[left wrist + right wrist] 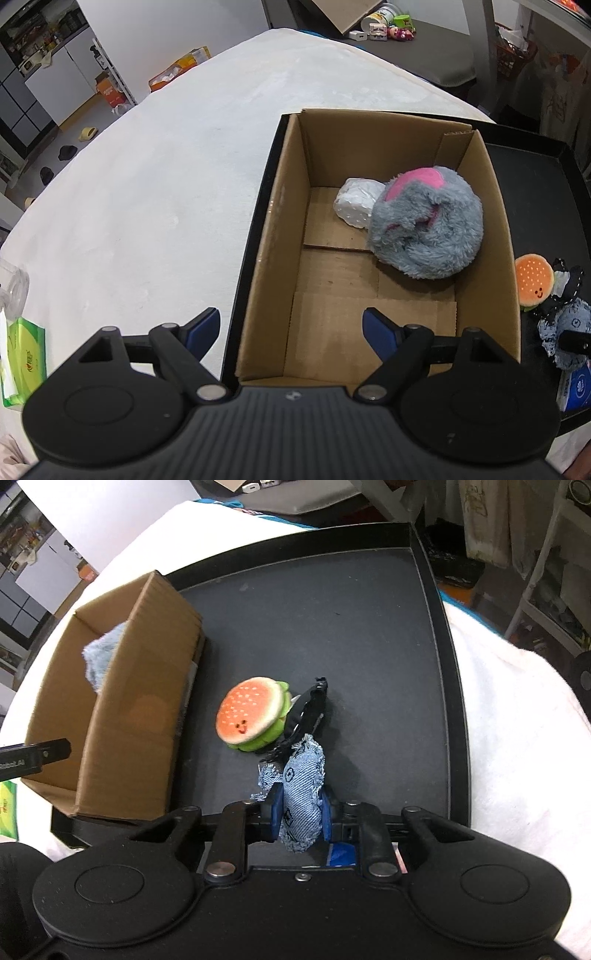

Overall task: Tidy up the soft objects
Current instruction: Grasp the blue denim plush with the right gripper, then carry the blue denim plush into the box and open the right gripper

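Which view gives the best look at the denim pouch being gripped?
The right wrist view: the blue denim pouch sits centred, pinched in the right gripper. The left wrist view shows only a frayed part of it at the frame's right edge.

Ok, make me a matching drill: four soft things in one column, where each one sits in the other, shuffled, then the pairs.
Things:
1. grey and pink plush
2. burger plush
3. denim toy
4. white bundle

Places:
A. between the right gripper fingers
B. on the black tray, outside the box
C. in the cardboard box, partly under the plush
D. in the box, against its right wall

Pairs: 1-D, 2-B, 3-A, 4-C
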The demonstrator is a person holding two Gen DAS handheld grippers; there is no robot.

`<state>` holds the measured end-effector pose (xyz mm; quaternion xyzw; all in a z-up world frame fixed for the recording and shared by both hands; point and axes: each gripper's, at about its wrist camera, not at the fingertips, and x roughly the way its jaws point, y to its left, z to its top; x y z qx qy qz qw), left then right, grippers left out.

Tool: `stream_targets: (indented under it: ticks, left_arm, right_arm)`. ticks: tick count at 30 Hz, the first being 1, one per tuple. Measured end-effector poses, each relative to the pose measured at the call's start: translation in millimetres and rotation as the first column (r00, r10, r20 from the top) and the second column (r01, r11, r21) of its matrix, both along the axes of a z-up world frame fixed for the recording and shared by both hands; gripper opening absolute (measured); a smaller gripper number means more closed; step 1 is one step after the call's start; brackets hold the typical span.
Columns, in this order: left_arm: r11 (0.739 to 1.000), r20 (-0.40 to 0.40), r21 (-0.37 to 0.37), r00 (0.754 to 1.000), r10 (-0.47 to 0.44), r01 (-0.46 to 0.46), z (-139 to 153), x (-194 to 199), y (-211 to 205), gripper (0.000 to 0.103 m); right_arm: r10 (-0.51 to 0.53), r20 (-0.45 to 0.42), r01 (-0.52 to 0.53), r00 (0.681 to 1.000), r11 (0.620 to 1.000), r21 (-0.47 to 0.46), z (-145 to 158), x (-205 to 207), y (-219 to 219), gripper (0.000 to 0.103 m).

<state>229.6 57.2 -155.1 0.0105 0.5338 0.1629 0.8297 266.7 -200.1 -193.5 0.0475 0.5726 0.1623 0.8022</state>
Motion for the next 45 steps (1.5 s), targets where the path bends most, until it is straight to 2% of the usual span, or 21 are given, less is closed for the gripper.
stream_targets:
  ticks: [10, 19, 27, 39, 42, 45]
  left_arm:
    - [0.998, 0.032, -0.05, 0.999, 0.029, -0.027, 6, -5, 19, 0.083]
    - [0.994, 0.043, -0.101, 0.998, 0.037, -0.033, -3, -9, 30, 0.083]
    - [0.989, 0.072, -0.146, 0.997, 0.036, -0.025, -7, -13, 36, 0.083]
    - [0.983, 0.126, -0.186, 0.992, 0.025, -0.001, -5, -22, 43, 0.082]
    - [0.979, 0.145, -0.206, 0.989, 0.03, 0.0, -3, -24, 44, 0.079]
    - [0.976, 0.163, -0.216, 0.986, 0.032, 0.004, -2, -24, 46, 0.069]
  right_arm:
    - [0.016, 0.046, -0.016, 0.999, 1.0, -0.015, 22, -1, 10, 0.021]
    - [0.037, 0.113, -0.033, 0.993, 0.999, -0.036, 47, 0, 26, 0.021]
    - [0.053, 0.182, -0.045, 0.982, 0.998, -0.046, 76, 2, 51, 0.021]
    - [0.109, 0.227, -0.099, 0.968, 0.993, -0.057, 95, 1, 94, 0.021]
    - [0.133, 0.238, -0.123, 0.962, 0.991, -0.056, 99, 0, 106, 0.021]
    - [0.162, 0.247, -0.152, 0.955, 0.987, -0.058, 102, -2, 120, 0.021]
